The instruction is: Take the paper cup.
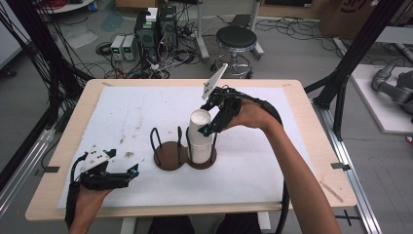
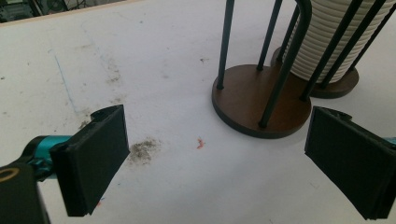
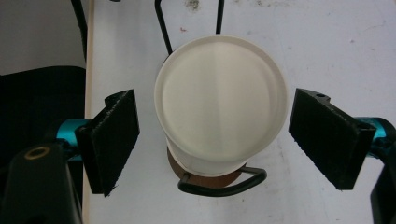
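Both spread jaws of the right gripper (image 3: 214, 140) flank the cup stack (image 3: 219, 105), seemingly not touching

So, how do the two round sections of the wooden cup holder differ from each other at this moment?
The right section holds a tall stack of white paper cups that rises above its black wire posts; the left section holds nothing, so its brown base is bare. The right claw, open, is at the stack on the right section; no claw is at the left section. Both have round brown bases, joined, and black wire posts.
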### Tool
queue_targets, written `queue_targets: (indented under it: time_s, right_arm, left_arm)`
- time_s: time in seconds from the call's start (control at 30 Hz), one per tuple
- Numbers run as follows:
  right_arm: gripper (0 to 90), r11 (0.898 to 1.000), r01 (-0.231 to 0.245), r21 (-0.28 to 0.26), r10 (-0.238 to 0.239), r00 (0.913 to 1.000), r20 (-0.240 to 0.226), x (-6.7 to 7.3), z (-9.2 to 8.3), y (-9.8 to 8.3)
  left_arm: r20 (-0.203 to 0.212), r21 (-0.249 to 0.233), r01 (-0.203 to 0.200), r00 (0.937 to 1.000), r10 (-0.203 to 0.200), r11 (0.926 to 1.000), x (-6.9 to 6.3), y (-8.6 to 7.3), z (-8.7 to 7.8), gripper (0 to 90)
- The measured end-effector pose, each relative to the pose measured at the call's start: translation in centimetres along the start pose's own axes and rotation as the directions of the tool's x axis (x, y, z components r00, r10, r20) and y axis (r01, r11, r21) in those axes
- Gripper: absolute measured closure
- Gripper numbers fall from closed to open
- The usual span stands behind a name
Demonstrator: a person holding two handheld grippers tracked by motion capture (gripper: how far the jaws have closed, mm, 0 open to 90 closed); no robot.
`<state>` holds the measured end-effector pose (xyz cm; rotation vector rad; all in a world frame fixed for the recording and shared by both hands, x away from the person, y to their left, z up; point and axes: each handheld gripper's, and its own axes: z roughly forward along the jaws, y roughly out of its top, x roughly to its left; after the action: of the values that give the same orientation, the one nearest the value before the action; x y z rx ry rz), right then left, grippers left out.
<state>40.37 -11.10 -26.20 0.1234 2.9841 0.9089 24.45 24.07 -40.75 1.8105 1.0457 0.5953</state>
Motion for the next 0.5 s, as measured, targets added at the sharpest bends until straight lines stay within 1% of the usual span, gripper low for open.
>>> queue_targets:
  time_s: [0.03,0.07,0.1,0.13,0.2,0.23,0.3,0.33,0.4,0.43,0.5]
  right_arm:
    - [16.6,1.000,0.024,-0.012,-0.024,0.9997,-0.002,-0.14,0.08,0.05]
    - [18.3,1.000,0.021,-0.013,-0.021,0.9998,0.002,-0.08,0.10,0.07]
    - [20.0,1.000,0.009,-0.005,-0.009,1.0000,0.002,0.01,0.03,0.08]
    - [21.9,1.000,0.025,-0.011,-0.025,0.9997,-0.002,-0.11,0.05,0.08]
    - [22.3,1.000,0.027,-0.010,-0.027,0.9996,0.002,-0.03,-0.03,0.11]
    - [22.4,0.999,0.034,-0.017,-0.034,0.9994,-0.004,-0.05,-0.04,0.14]
    - [22.5,1.000,0.022,-0.008,-0.022,0.9997,-0.008,0.12,-0.22,0.29]
    - [22.9,0.999,0.033,-0.012,-0.033,0.9994,-0.006,0.07,-0.22,0.35]
    - [25.0,0.999,0.039,-0.010,-0.039,0.9992,-0.005,0.03,-0.18,0.46]
    - [26.3,0.999,0.032,-0.004,-0.032,0.9995,-0.005,0.08,-0.17,0.49]
    - [27.2,0.999,0.034,-0.003,-0.034,0.9994,-0.003,0.06,-0.14,0.51]
  left_arm:
    - [0.000,0.000,0.000,1.0000,0.000,1.0000,0.00,-0.01,0.01,6.2]
    - [-0.002,0.000,0.001,1.0000,-0.001,1.0000,-0.01,-0.02,0.02,6.2]
    - [0.000,0.001,0.003,1.0000,-0.003,1.0000,-0.02,-0.02,0.01,6.2]
    - [0.000,0.000,0.001,1.0000,-0.001,1.0000,0.00,-0.02,0.00,6.2]
    - [-0.001,0.001,0.000,1.0000,0.000,1.0000,0.02,-0.02,-0.01,6.2]
    - [-0.001,0.000,0.001,1.0000,-0.001,1.0000,0.02,-0.03,0.01,6.2]
    - [-0.001,0.003,0.001,1.0000,-0.001,1.0000,-0.01,-0.06,0.06,6.2]
    - [0.001,0.006,-0.003,1.0000,0.003,1.0000,-0.05,-0.05,0.08,6.2]
    - [0.001,0.004,0.000,1.0000,0.000,1.0000,-0.11,-0.05,0.11,6.3]
    - [0.002,0.003,0.001,1.0000,-0.001,1.0000,-0.13,-0.04,0.11,6.2]
    - [0.002,0.004,-0.001,1.0000,0.001,1.0000,-0.16,-0.04,0.10,6.2]
